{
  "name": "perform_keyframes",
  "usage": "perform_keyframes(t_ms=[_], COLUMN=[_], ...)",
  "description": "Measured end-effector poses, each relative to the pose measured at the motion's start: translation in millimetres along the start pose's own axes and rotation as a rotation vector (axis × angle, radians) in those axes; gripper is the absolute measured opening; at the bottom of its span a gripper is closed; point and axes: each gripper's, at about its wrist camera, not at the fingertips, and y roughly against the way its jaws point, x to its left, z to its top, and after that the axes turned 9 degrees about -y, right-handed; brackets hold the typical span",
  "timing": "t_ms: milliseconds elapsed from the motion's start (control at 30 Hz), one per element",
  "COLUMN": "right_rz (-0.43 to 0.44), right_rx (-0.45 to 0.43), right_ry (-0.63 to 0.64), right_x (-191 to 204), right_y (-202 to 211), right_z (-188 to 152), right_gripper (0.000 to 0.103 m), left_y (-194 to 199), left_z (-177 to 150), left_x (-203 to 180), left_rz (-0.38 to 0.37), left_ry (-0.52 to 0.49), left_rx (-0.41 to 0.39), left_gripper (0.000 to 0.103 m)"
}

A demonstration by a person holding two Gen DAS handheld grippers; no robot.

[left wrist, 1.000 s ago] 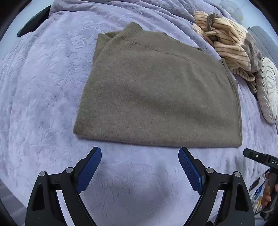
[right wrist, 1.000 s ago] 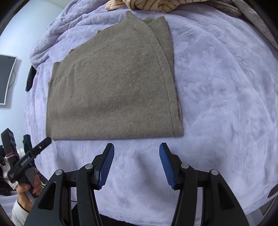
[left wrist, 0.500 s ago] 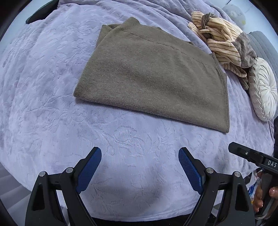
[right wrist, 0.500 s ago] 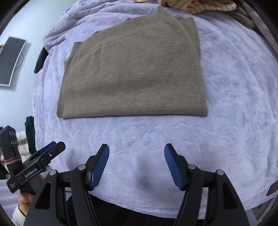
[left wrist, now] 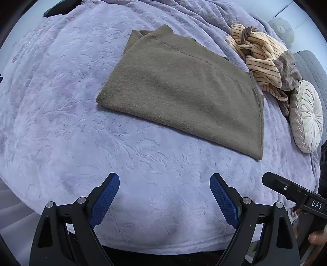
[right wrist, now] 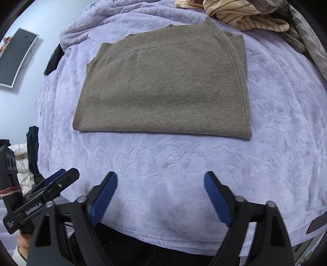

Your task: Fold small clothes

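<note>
A folded olive-brown knit garment [left wrist: 181,88] [right wrist: 165,90] lies flat on the lavender bedspread [left wrist: 61,102] [right wrist: 286,126]. My left gripper [left wrist: 164,184] hangs open over bare bedspread, well short of the garment's near edge, with nothing between its blue pads. My right gripper [right wrist: 160,182] is also back from the garment; its jaws are opening wide and hold nothing. In the left wrist view the other tool shows at the right edge, and in the right wrist view the other tool shows at lower left; a hand holds each.
A heap of striped cream and brown clothes [left wrist: 263,57] [right wrist: 245,16] lies beyond the garment. A round pleated white cushion [left wrist: 306,118] sits at the bed's right side. A dark monitor [right wrist: 16,57] hangs on the wall at left. The bed's near edge runs under both grippers.
Both grippers have drawn back and up from the garment, so it looks smaller and farther. The right gripper's jaws have spread much wider. The left jaws stand as before.
</note>
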Motion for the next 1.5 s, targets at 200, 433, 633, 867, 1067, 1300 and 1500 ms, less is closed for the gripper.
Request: perform_keyframes(t_ms=[200,433,633,867,1067,1300,1500], right_rz=[-0.019,-0.051,-0.06,-0.093,-0.097,-0.123,-0.112], right_rx=[-0.031,-0.035,-0.015,-0.019,-0.006,0.018,0.016], right_ry=[-0.004,-0.012,-0.057,-0.052,-0.085,-0.116,-0.165], right_x=[1.6,8.4,14.5,38.3,49.8,61.1,67.2], right_y=[6.2,2.5,-6.1,-10.8,-19.5,-34.3,-42.2], right_z=[-8.7,-19.4,-25.0,-29.2,-33.9,-40.8,-47.2], right_gripper=[0.095,0.095,0.095,0.095,0.095,0.095,0.095], left_y=[-1.9,-10.6,-11.0,-9.3,-15.8,-33.0,-49.0], left_z=[-0.6,-0.2,3.7,12.4,17.5,21.5,25.2], left_x=[-1.6,0.3,9.7,25.2,42.0,57.1,74.8], left_rz=[0.018,0.048,0.058,0.052,0.039,0.037,0.047], left_ry=[-0.041,-0.131,-0.168,-0.209,-0.229,-0.264,-0.275], left_rx=[0.015,0.046,0.056,0.057,0.071,0.097,0.119], left_gripper=[0.09,0.09,0.09,0.09,0.09,0.09,0.09])
